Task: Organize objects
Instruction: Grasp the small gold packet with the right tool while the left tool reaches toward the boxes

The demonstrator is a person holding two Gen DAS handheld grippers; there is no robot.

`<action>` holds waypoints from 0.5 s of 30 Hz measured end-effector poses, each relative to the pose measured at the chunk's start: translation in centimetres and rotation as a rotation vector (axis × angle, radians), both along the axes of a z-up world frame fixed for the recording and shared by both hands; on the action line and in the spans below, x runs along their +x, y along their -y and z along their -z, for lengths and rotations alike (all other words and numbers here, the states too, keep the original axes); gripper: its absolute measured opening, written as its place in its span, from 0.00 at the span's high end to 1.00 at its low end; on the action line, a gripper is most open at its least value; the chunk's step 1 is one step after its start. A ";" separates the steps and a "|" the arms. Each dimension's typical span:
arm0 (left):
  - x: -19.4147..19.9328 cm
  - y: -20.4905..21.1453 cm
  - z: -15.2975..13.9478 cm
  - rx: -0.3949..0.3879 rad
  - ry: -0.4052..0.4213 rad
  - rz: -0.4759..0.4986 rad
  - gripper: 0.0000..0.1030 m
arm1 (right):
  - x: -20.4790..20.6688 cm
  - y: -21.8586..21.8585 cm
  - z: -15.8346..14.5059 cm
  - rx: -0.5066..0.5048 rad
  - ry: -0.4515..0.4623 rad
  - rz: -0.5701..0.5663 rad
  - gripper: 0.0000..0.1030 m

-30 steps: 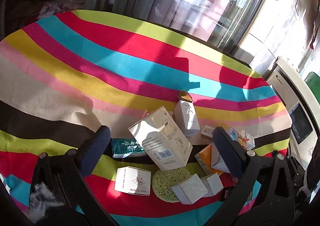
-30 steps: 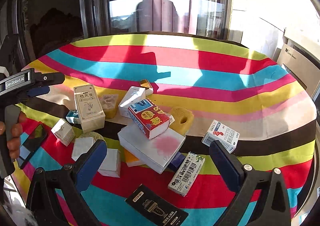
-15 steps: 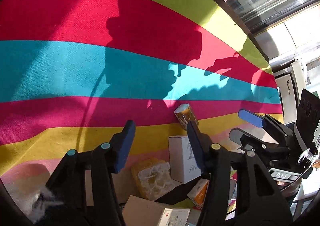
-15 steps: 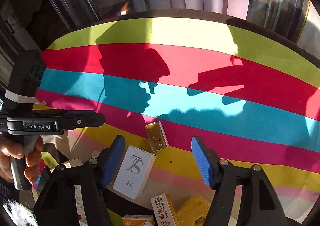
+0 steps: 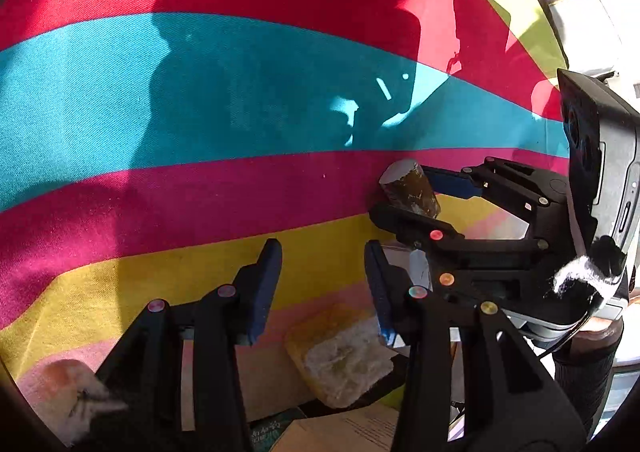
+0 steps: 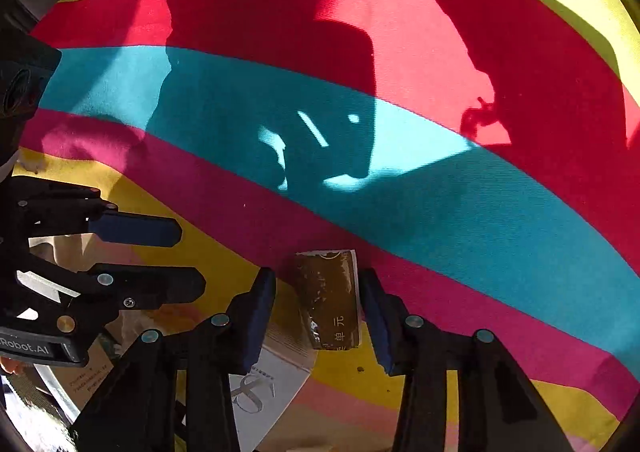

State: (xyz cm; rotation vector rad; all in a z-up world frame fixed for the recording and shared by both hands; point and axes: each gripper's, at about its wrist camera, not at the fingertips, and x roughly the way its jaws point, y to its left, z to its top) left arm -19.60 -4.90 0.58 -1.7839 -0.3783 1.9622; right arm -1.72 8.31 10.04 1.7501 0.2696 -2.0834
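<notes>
A small gold-brown box [image 6: 328, 300] lies on the striped cloth [image 6: 400, 172]. My right gripper [image 6: 318, 284] points steeply down and straddles it; its jaws are closing, the right pad is at the box's side and the left pad stands apart. The left wrist view shows that gripper [image 5: 416, 200] around the box [image 5: 410, 192] from the side. My left gripper [image 5: 322, 252] hovers just left of it over the yellow stripe, jaws closing on nothing. A yellow sponge [image 5: 340, 356] lies behind its fingertips.
A white box with a curly logo [image 6: 260, 384] lies under my right gripper's left finger. A cardboard box [image 5: 352, 432] and a teal packet [image 5: 272, 428] sit at the near edge. A dark sleeve [image 5: 584, 372] holds the right gripper. Striped cloth [image 5: 240, 92] stretches ahead.
Both grippers have tipped downward and moved toward the far end of the pile, jaws narrowing. The right one now has the gold-brown box between its fingers; the two grippers have come close together.
</notes>
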 end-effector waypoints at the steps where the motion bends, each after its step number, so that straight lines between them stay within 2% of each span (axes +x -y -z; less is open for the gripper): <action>1: 1.1 -0.3 -0.1 -0.012 -0.006 0.033 0.56 | 0.8 0.0 0.0 0.003 0.004 -0.031 0.58; 6: 6.9 -1.5 -0.6 0.003 0.028 0.163 0.56 | 5.3 0.0 0.1 -0.040 0.063 -0.139 0.61; 8: 9.5 -1.8 -1.0 -0.020 0.012 0.188 0.56 | 7.3 0.3 0.1 -0.039 0.079 -0.195 0.61; 11: 13.9 -1.9 -1.8 0.004 0.014 0.210 0.56 | 10.3 0.8 0.1 -0.038 0.093 -0.253 0.61; 15: 21.1 -2.6 -2.0 -0.025 0.002 0.249 0.55 | 13.2 0.7 -0.4 -0.040 0.084 -0.270 0.61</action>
